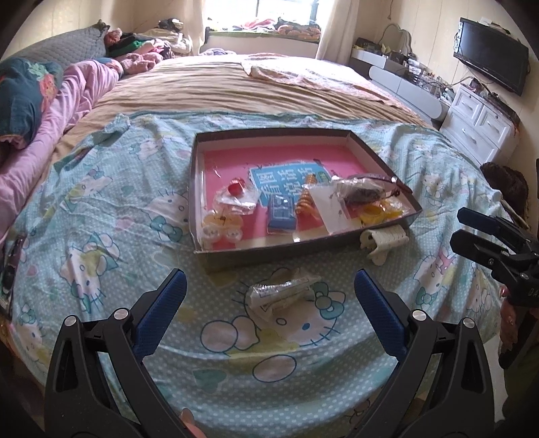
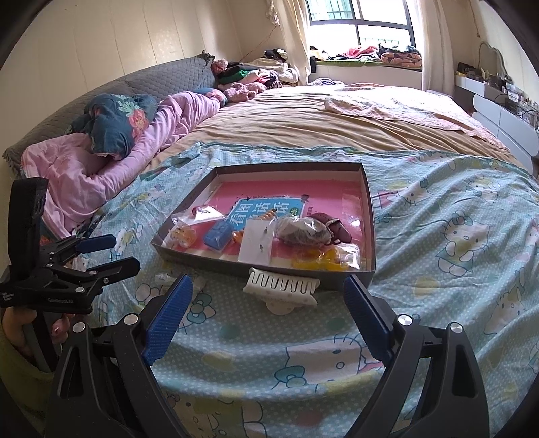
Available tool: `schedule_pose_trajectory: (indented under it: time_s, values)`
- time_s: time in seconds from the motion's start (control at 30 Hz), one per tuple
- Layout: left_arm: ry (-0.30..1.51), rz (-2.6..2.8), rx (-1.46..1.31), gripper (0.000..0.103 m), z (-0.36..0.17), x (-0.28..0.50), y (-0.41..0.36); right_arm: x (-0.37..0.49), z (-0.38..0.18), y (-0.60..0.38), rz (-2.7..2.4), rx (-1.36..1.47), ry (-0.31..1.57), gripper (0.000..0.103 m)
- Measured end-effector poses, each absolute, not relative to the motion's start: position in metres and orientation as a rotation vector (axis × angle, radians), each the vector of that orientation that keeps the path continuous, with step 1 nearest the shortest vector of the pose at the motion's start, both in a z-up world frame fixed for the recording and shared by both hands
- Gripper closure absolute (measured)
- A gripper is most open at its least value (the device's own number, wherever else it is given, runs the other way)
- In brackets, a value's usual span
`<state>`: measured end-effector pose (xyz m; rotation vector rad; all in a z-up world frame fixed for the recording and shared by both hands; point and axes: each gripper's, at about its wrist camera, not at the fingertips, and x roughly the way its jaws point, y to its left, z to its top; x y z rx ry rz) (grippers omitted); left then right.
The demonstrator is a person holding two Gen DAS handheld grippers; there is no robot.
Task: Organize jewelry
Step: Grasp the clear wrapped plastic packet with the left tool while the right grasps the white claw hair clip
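Clear plastic crinkled around the small packet on the sheet before the tray. Our left gripper stood wide and empty above it; we judged a low, centred pinch best. Our right gripper, equally wide, faced the cream hair claw touching the tray's front wall.

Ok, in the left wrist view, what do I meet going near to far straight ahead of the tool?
Left tool with its jaws apart → clear plastic packet on the bedspread → box tray's near wall → blue box inside the tray → tan blanket → window.
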<state>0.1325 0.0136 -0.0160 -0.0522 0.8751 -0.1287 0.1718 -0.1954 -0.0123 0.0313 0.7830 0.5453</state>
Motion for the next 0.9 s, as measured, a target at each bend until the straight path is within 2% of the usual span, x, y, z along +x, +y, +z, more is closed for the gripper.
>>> schedule_pose_trajectory:
  time_s: [0.53,0.9]
  values:
    - [0.988,-0.127,-0.098,0.010,-0.064,0.151,0.007,0.180,-0.046,-0.207,0.512,0.063,0.868,0.013]
    - [0.996,-0.071,-0.116,0.010,-0.083,0.169,0.003,0.193,-0.066,-0.206,0.513,0.112,0.919,0.013]
